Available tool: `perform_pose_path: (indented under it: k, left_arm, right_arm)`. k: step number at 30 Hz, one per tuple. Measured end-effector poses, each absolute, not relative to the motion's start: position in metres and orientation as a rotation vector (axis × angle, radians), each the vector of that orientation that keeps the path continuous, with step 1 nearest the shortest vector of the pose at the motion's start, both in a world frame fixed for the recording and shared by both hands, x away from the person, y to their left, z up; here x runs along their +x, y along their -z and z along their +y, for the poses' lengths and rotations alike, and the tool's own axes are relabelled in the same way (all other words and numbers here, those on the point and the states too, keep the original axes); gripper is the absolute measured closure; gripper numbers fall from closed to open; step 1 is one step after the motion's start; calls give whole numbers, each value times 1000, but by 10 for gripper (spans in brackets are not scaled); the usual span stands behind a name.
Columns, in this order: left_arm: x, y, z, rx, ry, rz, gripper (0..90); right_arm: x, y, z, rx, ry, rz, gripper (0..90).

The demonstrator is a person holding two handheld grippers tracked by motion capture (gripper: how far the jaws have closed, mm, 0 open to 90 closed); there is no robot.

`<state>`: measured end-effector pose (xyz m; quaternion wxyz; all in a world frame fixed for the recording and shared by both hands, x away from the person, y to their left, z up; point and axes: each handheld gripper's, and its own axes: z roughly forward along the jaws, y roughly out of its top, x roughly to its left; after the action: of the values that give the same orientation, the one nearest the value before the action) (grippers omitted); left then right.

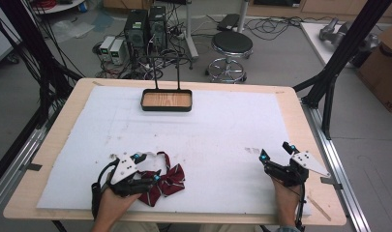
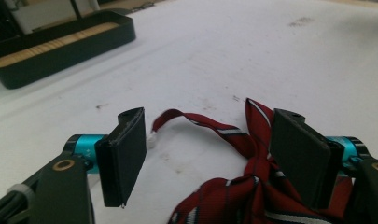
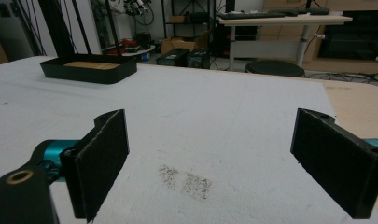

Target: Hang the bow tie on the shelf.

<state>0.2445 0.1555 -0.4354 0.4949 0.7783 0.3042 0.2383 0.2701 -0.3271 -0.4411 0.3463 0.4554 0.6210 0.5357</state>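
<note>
Tie (image 2: 252, 186) lies crumpled between the spread left gripper (image 2: 210, 158) jaws, ready for pinching; right gripper (image 3: 233, 163) waits wide, empty.

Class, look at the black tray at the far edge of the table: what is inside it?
The black tray holds nothing loose; its wood-grain bottom shows bare in the high view. In the right gripper view the near wall covers part of that bottom.
</note>
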Motion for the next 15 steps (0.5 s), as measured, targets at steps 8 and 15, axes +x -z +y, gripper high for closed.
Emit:
perform_pose_path:
  k: [8,15]
  left_arm:
    - [247,446,141,1979,-524,704,457]
    - [250,449,136,2052,-484,709,541]
  right_arm:
    - [270,441,-328,1180,-1393,1608,104]
    - [270,441,-328,1181,-1395,1606,104]
